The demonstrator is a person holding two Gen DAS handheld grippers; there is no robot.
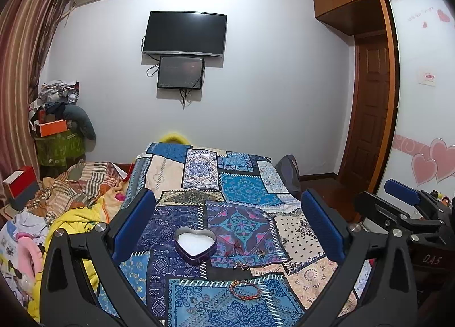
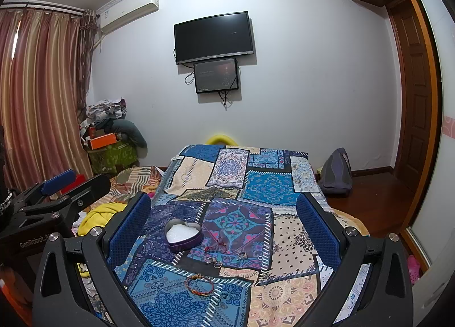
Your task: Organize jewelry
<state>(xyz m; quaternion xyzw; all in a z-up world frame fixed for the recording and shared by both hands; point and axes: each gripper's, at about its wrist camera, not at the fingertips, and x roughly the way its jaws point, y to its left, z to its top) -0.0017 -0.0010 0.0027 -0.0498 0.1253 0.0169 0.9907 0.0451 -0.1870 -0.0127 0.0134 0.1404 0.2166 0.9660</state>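
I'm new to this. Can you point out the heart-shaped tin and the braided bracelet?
heart-shaped tin [image 1: 186,250], left wrist view, on its near dark wall.
braided bracelet [image 2: 199,284], right wrist view, on the cord nearest the camera.

The bedspread [image 2: 273,184] was a patchwork of blue, teal, cream and peach ornamental panels. The heart-shaped tin [image 2: 184,235] was dark purple with a white lining. The braided bracelet [image 2: 199,285] was red and yellow. The curtain [image 2: 39,93] carried red and gold stripes.

dim, sharp, heavy fisheye vignetting
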